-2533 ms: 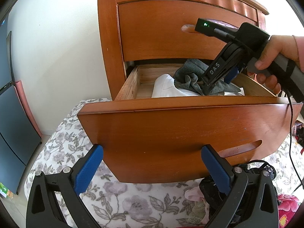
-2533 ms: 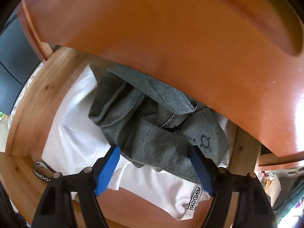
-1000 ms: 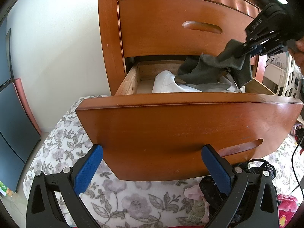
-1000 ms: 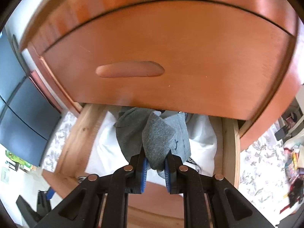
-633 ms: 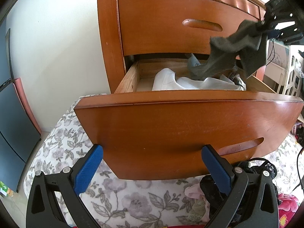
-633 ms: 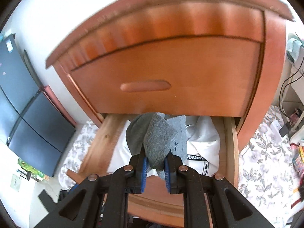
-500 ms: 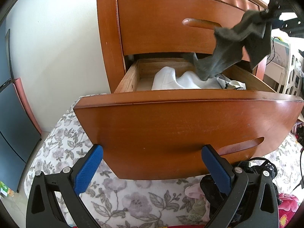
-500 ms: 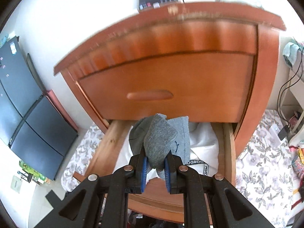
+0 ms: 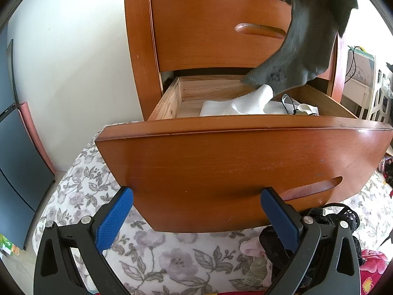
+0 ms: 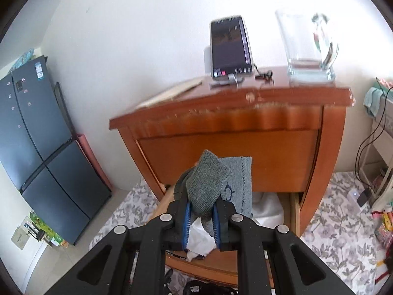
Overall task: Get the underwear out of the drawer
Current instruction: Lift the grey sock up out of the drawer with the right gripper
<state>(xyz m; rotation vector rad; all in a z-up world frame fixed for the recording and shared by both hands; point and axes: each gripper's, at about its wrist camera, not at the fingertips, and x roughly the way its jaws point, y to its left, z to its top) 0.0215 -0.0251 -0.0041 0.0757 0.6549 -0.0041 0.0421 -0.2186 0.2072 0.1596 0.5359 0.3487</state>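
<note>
**Currently: grey underwear clamped and clear of the drawer**

Right hand-held gripper (image 10: 200, 223): its blue pads are closed on a bunched fold of the grey underwear (image 10: 216, 186). The cloth stands up between the fingers and drapes down past them. Just beyond and below the fingertips lies the open drawer (image 10: 294, 211), with white garments (image 10: 267, 209) inside. Farther ahead stands the wooden nightstand (image 10: 245, 147); its upper drawer front is shut. On the top, farthest from the hand-held gripper, a phone (image 10: 231, 49) is propped upright to the left and a glass jug (image 10: 309, 46) stands to the right.

Left hand-held gripper (image 9: 196, 216): the jaws stand wide open and hold nothing. Just ahead of the fingertips is the curved front panel of the pulled-out drawer (image 9: 245, 172). Beyond the panel, the white garments (image 9: 245, 103) lie on the drawer floor. Above them and to the right, the grey underwear (image 9: 309, 39) hangs in the air, its lower edge just above the white garments, in front of the upper drawer handle (image 9: 260, 30). A floral bedspread (image 9: 172, 258) lies under the fingers.
</note>
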